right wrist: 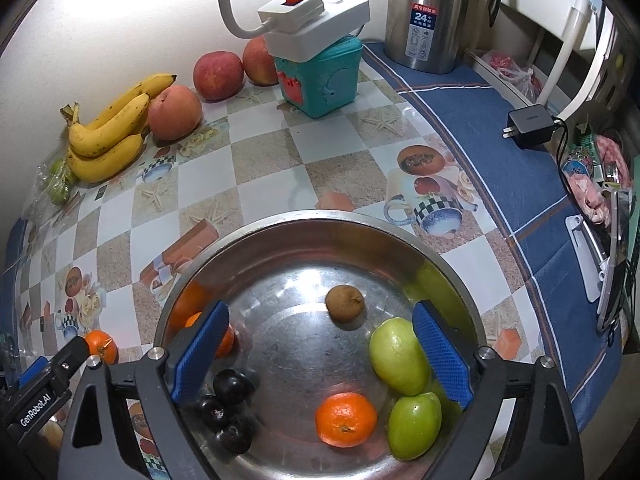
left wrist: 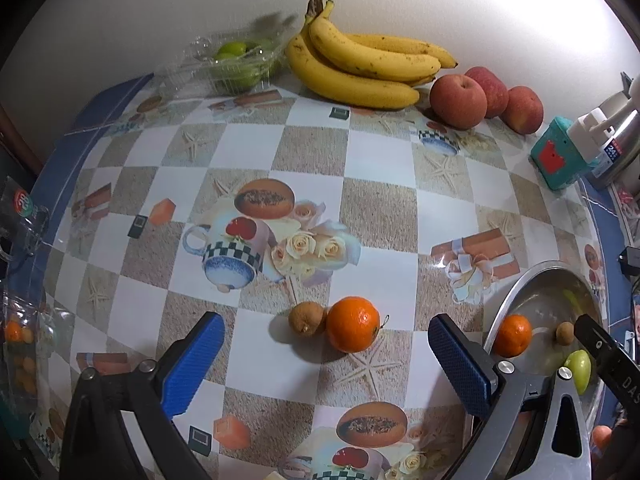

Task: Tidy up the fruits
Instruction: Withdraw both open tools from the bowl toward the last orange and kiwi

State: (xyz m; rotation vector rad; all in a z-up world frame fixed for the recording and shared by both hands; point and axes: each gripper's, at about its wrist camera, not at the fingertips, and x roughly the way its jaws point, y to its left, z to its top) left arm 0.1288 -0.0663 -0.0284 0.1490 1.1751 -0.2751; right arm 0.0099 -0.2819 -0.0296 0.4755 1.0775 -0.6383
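An orange mandarin [left wrist: 353, 329] and a small brown fruit [left wrist: 306, 318] lie touching on the checkered tablecloth. My left gripper [left wrist: 326, 354] is open and empty, just in front of them. A steel bowl [right wrist: 280, 228] holds a mandarin [right wrist: 346, 419], a second mandarin [right wrist: 224, 338] partly hidden behind a finger, a brown fruit [right wrist: 344, 303], two green fruits [right wrist: 398, 356] and dark plums [right wrist: 232, 388]. My right gripper [right wrist: 320, 354] is open and empty above the bowl. The bowl's rim [left wrist: 516, 292] also shows in the left wrist view.
Bananas [left wrist: 360, 60], three apples [left wrist: 458, 100] and a clear box of green fruits [left wrist: 240, 60] line the back wall. A teal box [right wrist: 320, 76] with a power strip [right wrist: 316, 20], a steel flask [right wrist: 430, 12] and a charger [right wrist: 528, 126] stand to the right.
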